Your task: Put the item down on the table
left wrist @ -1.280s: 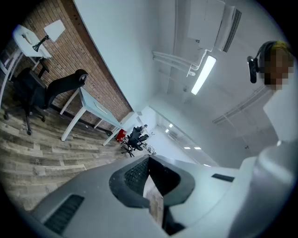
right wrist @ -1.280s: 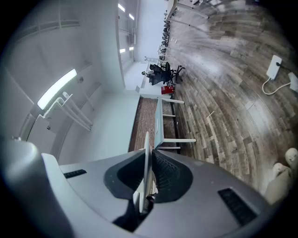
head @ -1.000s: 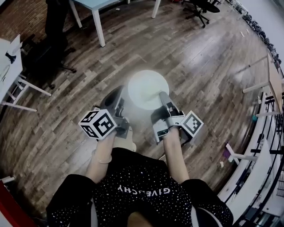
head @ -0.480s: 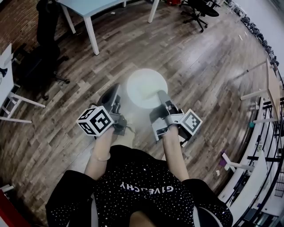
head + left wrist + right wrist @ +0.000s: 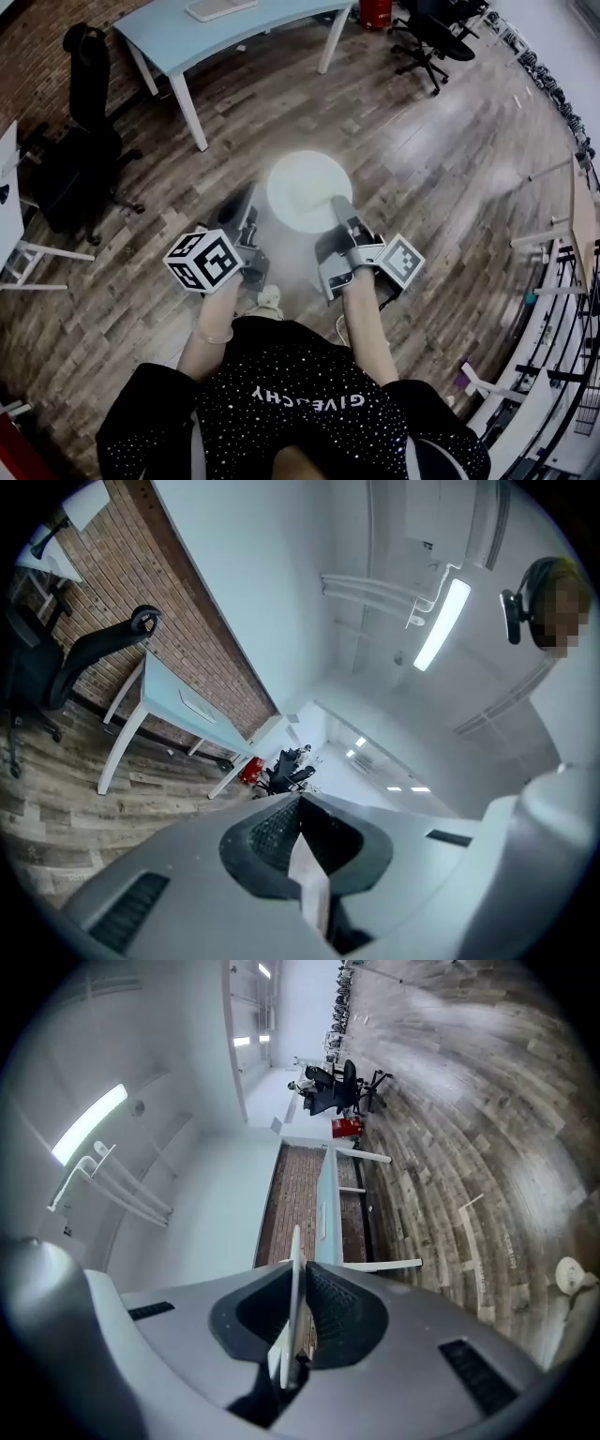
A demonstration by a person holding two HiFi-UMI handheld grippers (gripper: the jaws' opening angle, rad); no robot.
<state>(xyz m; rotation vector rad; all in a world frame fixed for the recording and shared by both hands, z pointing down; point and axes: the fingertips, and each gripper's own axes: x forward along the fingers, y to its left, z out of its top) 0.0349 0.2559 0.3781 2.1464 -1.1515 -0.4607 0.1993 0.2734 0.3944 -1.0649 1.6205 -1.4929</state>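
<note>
I have the left gripper [image 5: 253, 208] and right gripper [image 5: 341, 208] each clamped on opposite rims of the white disc [image 5: 305, 186], held mid-frame over the wood floor [image 5: 450, 141]. The blue table [image 5: 187, 33] stands well apart at upper left.

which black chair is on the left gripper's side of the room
The black chair by the brick wall, left of the light blue table; the other black chairs stand past that table's right end.

Open office: pale-blue desk [image 5: 187, 37], black swivel chairs [image 5: 431, 28], plank floor [image 5: 450, 141], brick wall [image 5: 37, 66].
</note>
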